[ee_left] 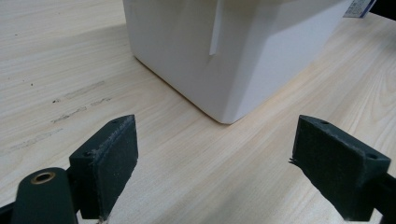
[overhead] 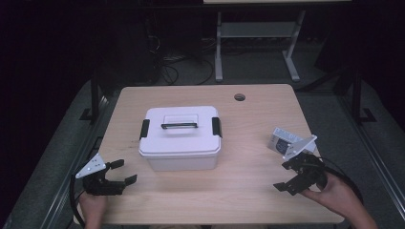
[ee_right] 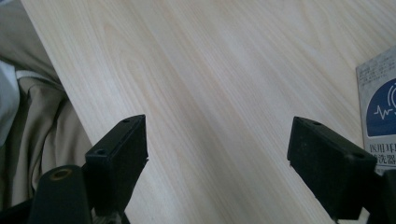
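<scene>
A white lidded box with a black handle and black side latches stands in the middle of the wooden table. My left gripper is open near the front left corner and faces the box's lower corner a short way ahead; nothing lies between its jaws. A small grey and blue carton lies at the right. My right gripper is open just in front of it, over bare wood, with the carton beside one jaw.
A round cable hole sits near the table's far edge. Beyond the table are a desk frame's legs and cables on a dark floor. The table's near edge and the person's beige clothing show in the right gripper view.
</scene>
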